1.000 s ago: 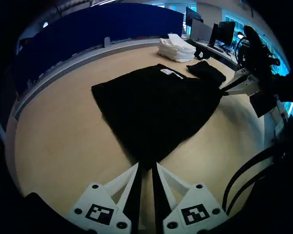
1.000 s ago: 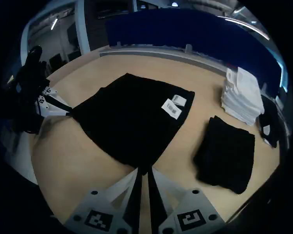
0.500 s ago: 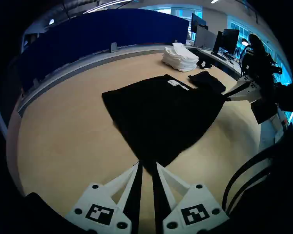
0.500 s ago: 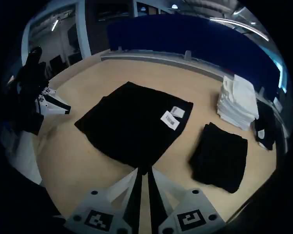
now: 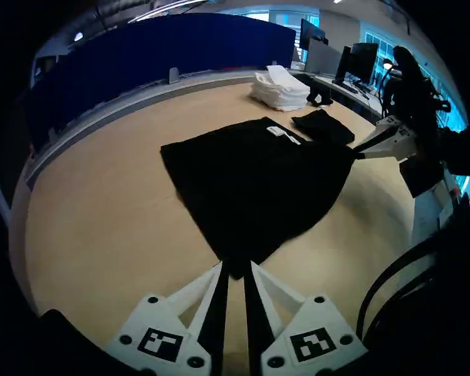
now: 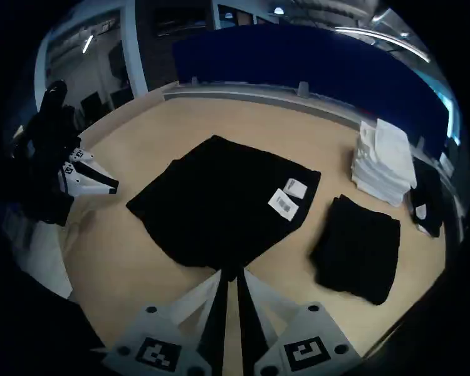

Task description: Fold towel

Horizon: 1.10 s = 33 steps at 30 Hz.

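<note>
Vs 0.5 s back: the flat black cloth towel (image 5: 260,175) has shifted nearer the folded dark cloth pile (image 6: 358,250) in the right gripper view; both grips unchanged. Left gripper (image 5: 236,268): fingers narrow, pinching the towel's near corner. Right gripper (image 6: 230,273): fingers narrow too, clamped on the towel corner nearest it. The towel lies spread, slightly rumpled, on the pale wooden table (image 5: 103,207), stretched between the two grippers. Two white tags (image 6: 288,199) sit on the towel's far-right part in the right gripper view. The dark pile is just beside the towel, right of it, small gap. Stack of white folded towels (image 6: 385,160) beyond the towel, past the pile. Blue partition wall (image 6: 310,59) far behind the towel; dark monitors (image 5: 360,53) beyond the stack.
</note>
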Each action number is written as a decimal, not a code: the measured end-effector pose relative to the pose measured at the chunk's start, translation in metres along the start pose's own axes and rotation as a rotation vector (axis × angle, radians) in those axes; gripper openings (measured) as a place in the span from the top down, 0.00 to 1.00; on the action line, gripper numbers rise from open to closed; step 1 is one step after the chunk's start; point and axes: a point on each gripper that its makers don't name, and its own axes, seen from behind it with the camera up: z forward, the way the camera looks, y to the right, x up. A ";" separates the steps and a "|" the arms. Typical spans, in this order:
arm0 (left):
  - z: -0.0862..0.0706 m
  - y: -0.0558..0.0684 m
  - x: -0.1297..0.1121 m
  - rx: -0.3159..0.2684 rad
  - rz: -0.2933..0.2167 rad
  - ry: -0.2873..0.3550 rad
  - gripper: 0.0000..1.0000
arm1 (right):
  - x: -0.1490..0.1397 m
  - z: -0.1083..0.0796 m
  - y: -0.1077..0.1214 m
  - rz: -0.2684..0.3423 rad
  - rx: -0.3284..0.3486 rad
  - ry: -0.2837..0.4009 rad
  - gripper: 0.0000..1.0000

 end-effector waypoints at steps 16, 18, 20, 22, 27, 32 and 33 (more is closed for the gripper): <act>0.016 0.000 -0.018 -0.010 0.030 -0.042 0.31 | -0.011 -0.001 0.004 -0.004 0.002 -0.012 0.90; 0.017 0.004 -0.018 -0.026 0.027 -0.043 0.23 | -0.011 0.000 0.004 -0.006 0.003 -0.013 0.90; 0.018 0.007 -0.020 -0.038 0.030 -0.045 0.22 | -0.011 0.000 0.004 -0.009 0.004 -0.014 0.90; 0.019 0.008 -0.021 -0.042 0.037 -0.048 0.22 | -0.011 0.000 0.004 -0.010 0.004 -0.014 0.90; 0.023 0.008 -0.023 -0.049 0.043 -0.057 0.21 | -0.012 0.000 0.004 -0.009 0.004 -0.014 0.90; 0.029 0.010 -0.024 -0.062 0.042 -0.065 0.22 | -0.013 0.001 0.005 -0.008 0.003 -0.016 0.90; 0.030 0.010 -0.024 -0.064 0.043 -0.067 0.23 | -0.014 0.001 0.005 -0.007 0.003 -0.017 0.90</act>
